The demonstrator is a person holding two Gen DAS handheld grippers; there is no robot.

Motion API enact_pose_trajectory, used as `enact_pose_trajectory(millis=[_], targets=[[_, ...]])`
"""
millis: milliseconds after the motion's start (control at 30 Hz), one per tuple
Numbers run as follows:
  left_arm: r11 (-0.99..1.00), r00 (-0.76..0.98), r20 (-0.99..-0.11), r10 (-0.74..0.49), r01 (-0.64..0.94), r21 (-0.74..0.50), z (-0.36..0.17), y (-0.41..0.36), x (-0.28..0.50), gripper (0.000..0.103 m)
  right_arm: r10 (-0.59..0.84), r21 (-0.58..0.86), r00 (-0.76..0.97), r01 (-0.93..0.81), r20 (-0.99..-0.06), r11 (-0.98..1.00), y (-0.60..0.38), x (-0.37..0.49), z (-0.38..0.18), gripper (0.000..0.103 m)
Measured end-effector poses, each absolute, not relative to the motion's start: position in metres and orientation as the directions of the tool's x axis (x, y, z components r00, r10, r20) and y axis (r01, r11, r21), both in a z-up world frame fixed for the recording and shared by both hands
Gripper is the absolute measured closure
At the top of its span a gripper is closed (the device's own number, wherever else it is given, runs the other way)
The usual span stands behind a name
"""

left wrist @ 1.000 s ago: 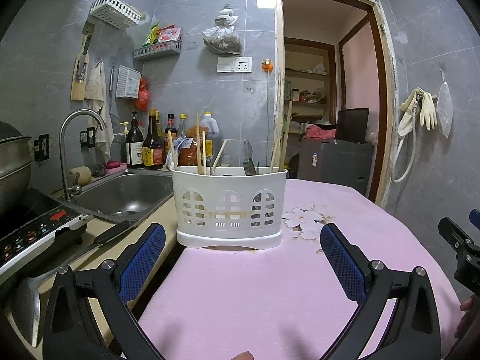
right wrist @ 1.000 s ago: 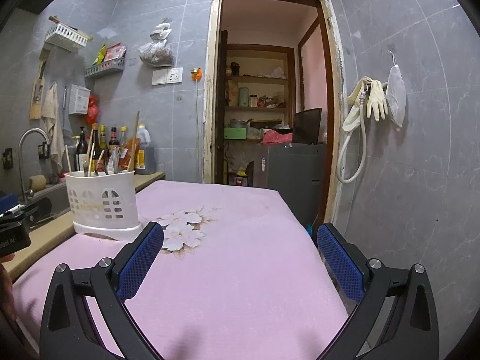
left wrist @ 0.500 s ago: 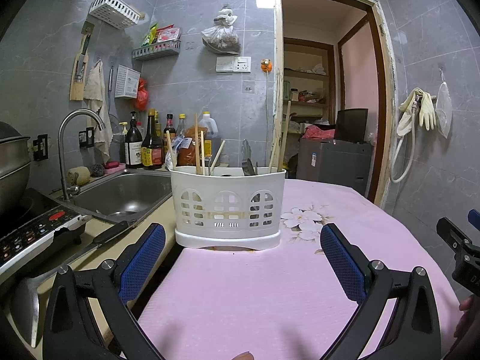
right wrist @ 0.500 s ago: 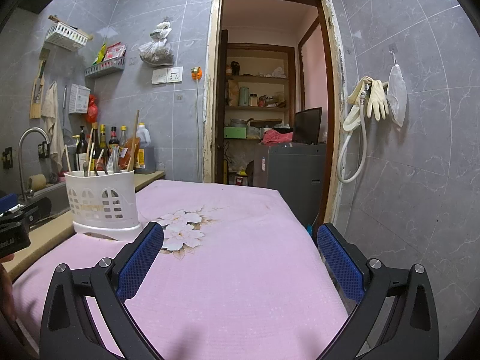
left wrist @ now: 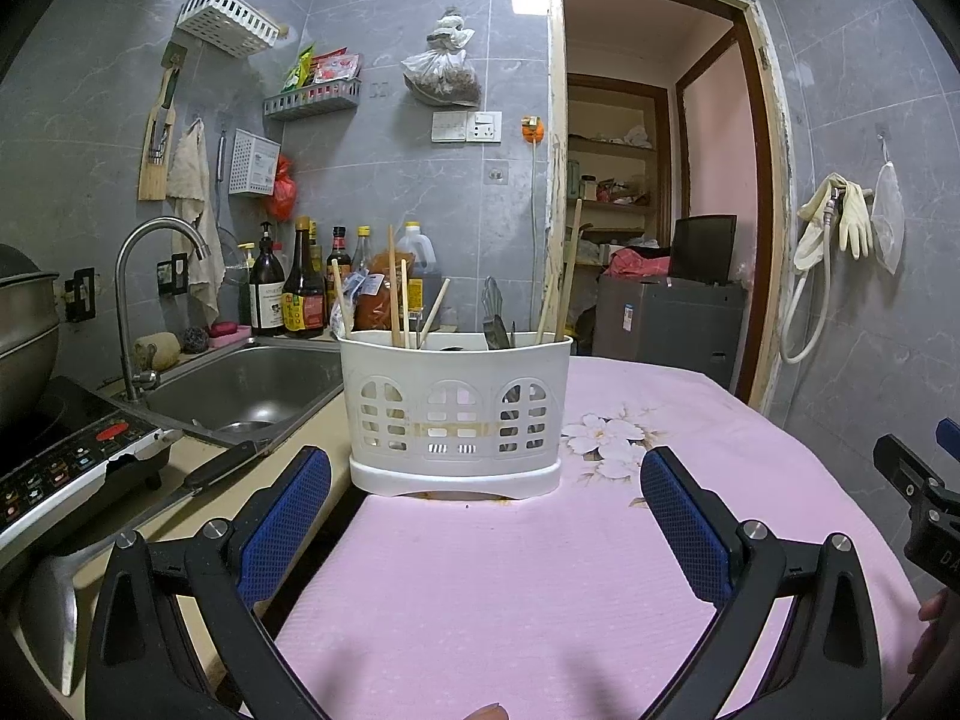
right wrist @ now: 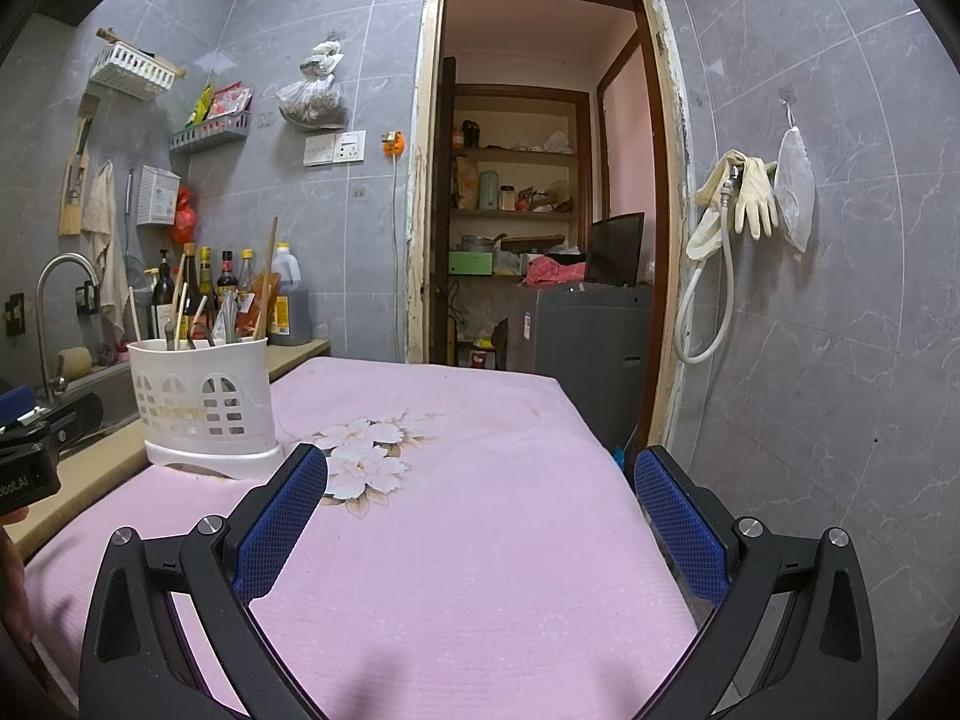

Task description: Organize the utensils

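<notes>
The white utensil holder (left wrist: 457, 414) stands at the pink tablecloth's (left wrist: 510, 588) left edge, at twelve o'clock from the left gripper (left wrist: 485, 516). Chopsticks (left wrist: 396, 294) and dark metal utensils (left wrist: 497, 318) stand upright in it. No loose utensils lie on the cloth, which fits sorting finished or sorting still to come inside the holder.

Both the left gripper and the right gripper (right wrist: 480, 516) hover with fingers spread wide, empty.

Only the left view shows the sink (left wrist: 240, 384), a knife (left wrist: 198, 480) and a ladle (left wrist: 51, 600) at nine o'clock; the right view shows the holder at ten o'clock.
</notes>
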State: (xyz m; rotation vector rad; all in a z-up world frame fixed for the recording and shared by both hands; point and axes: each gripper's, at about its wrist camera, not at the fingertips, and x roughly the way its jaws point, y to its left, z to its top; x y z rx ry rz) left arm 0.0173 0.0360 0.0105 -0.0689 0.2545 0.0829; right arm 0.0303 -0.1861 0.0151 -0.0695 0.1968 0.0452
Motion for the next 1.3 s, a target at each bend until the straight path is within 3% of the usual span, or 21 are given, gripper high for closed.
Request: enact_pose_trajectory(millis=[1300], targets=[[0.995, 0.964, -0.258, 0.068, -0.085, -0.055, 0.0081, 0.0346, 0.0214, 0.002, 0.034, -0.067, 0.978, -0.049, -0.204, 0.997, -0.1864, 0.0327, 0.0116, 0.000]])
